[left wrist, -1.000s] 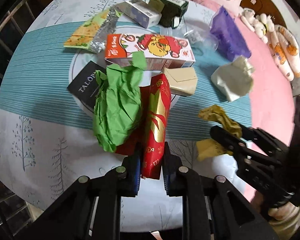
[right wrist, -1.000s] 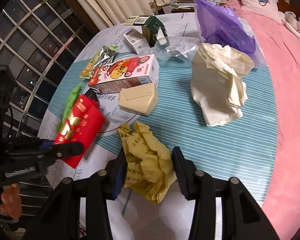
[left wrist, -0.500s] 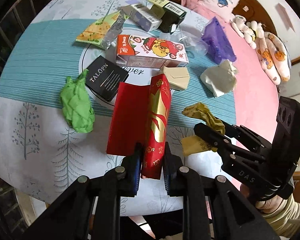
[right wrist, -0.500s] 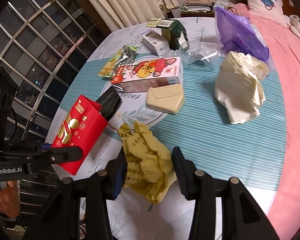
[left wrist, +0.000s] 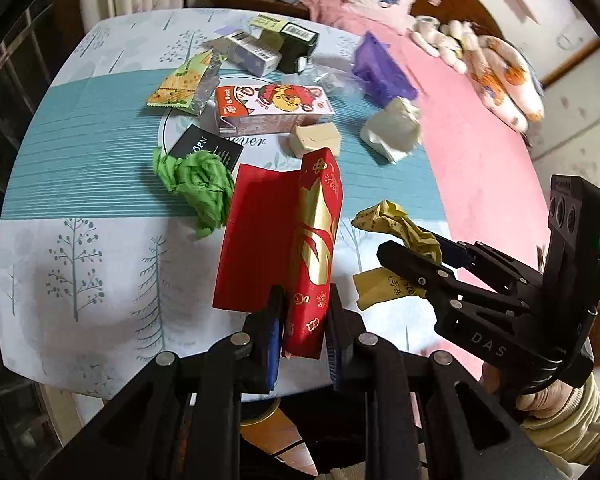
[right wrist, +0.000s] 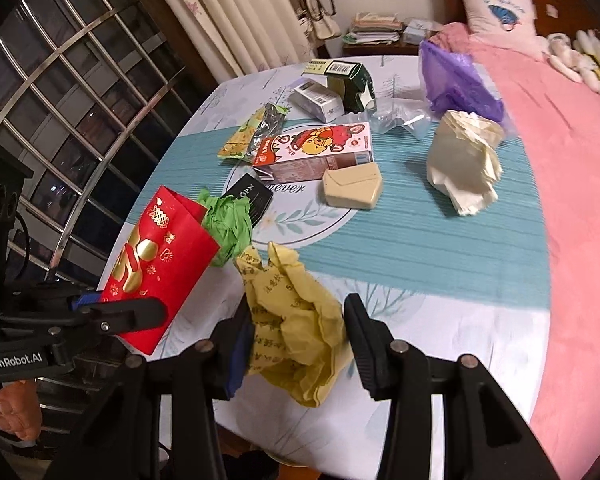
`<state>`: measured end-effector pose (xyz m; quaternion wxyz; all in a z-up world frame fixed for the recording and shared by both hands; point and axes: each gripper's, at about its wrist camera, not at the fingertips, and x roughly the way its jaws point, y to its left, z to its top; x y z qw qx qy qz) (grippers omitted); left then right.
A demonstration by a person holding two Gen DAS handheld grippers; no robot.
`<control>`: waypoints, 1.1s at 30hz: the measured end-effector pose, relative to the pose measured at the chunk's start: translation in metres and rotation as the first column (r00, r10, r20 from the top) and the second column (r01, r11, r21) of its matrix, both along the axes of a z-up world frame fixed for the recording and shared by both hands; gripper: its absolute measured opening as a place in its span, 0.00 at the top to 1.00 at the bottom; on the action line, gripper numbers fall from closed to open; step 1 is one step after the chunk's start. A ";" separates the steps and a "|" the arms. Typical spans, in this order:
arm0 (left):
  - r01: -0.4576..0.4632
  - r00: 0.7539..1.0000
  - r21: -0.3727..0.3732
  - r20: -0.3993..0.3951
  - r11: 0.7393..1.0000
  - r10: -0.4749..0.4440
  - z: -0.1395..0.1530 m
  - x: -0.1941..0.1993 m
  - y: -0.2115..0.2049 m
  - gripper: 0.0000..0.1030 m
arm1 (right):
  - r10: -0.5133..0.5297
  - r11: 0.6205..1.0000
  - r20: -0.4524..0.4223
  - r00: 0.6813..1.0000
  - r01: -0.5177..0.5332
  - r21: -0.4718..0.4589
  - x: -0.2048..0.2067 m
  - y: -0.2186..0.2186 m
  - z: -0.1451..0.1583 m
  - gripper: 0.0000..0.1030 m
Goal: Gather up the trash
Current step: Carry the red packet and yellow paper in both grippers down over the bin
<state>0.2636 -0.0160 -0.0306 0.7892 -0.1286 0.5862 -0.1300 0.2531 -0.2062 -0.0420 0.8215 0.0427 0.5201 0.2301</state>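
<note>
The left gripper fingers pinch a red envelope above the bench; the right gripper fingers pinch a yellow wad beside it.

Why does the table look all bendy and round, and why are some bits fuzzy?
Left wrist view: the fisheye lens bends the table and darkens the corners; the stuffed toys are smeared. Right wrist view: the window bars curve, the pink bedspread blurs toward the edge, while the yellow wrapper stays sharp.
</note>
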 end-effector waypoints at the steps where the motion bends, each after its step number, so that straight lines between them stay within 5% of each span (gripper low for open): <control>1: 0.018 1.000 -0.001 0.006 1.000 -0.018 0.002 -0.006 0.003 0.84 | -0.020 1.000 0.006 1.000 0.020 -0.002 -0.009 0.002 0.003 0.57; 15: 0.246 0.965 0.015 0.086 0.969 -0.247 0.001 -0.121 0.054 0.84 | -0.264 0.963 0.034 0.964 0.265 -0.037 -0.166 0.047 0.008 0.57; 25: 0.322 0.947 0.021 0.001 0.946 -0.322 -0.040 -0.191 0.051 0.84 | -0.318 0.945 -0.089 0.944 0.308 -0.108 -0.242 0.054 -0.028 0.57; 33: 0.348 0.935 0.052 -0.092 0.936 -0.342 -0.105 -0.226 0.034 0.84 | -0.362 0.932 -0.213 0.907 0.345 -0.112 -0.272 0.052 -0.097 0.57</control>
